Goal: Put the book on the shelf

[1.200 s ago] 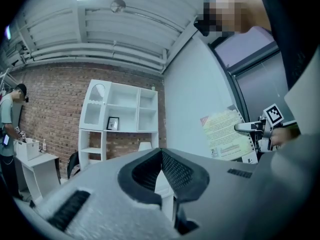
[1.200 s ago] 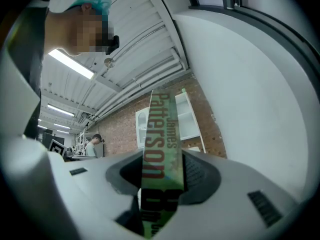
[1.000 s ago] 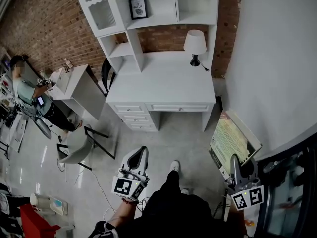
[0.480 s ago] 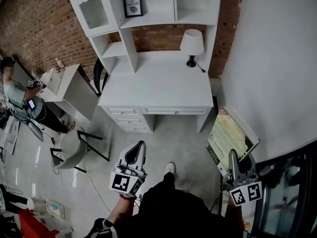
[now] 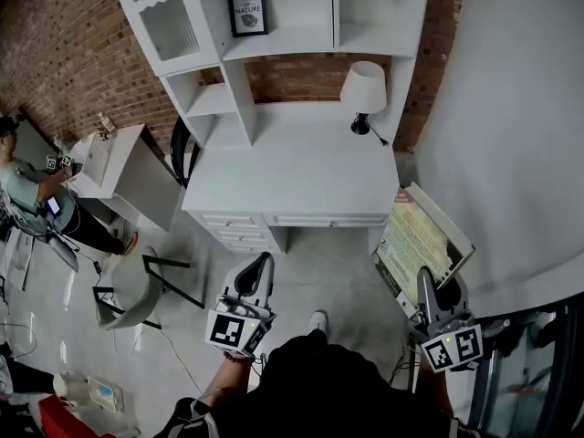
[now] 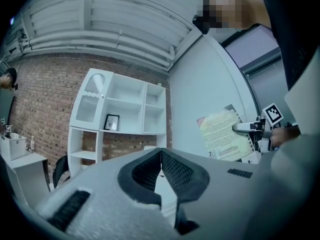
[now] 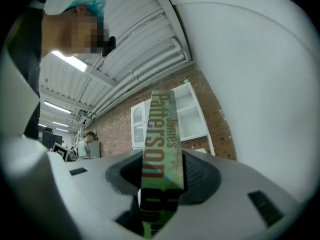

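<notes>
My right gripper is clenched on the green-and-cream paperback book. In the right gripper view its spine, lettered in red, stands upright between my two black ribbed pads, pressed from both sides. The lower end is sunk into the throat of the jaws and the upper end rises well past my fingertips.

In the head view the book reaches forward from those fingertips with its pale printed cover turned upward. It hangs over the grey floor just right of the white wooden desk and close beside the plain white wall on my right. It is well apart from the white open-fronted shelf unit, which stands along the desk's back edge against the red brick wall. A small black-framed picture sits in one compartment, and a white-shaded table lamp stands on the desktop below.

My left gripper is closed on nothing: in the left gripper view its dark pads meet at the tips with only air behind them. It is held out level over the floor in front of the desk's drawers, well left of the book.
</notes>
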The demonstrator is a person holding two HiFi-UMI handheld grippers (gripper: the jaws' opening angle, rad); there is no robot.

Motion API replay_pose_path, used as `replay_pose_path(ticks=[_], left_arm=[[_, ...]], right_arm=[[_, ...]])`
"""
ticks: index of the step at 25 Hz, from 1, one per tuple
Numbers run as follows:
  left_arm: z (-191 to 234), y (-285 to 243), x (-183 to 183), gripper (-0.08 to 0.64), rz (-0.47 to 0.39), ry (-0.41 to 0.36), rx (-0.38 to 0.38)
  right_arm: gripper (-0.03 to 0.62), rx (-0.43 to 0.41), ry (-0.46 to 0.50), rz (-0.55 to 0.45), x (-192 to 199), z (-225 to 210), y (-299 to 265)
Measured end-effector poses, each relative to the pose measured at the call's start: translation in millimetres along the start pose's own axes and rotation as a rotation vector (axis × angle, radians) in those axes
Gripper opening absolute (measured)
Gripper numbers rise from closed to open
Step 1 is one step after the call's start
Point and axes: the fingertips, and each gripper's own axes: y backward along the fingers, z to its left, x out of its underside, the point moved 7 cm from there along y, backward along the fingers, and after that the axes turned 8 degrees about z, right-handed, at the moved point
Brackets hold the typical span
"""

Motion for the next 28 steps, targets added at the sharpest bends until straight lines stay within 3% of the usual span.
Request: replay_pose_path(ticks=[15,28], left_arm=[[57,-68,0,0.019,0.018,0.032,0.08],[66,-93,2,0.019,0.031,0.027,0.062]], right_arm=[[0.164,0.043,0.001,0.013,-6,5,-76],[0.164,0.022,-0.037,0.019,6,-15,-109]])
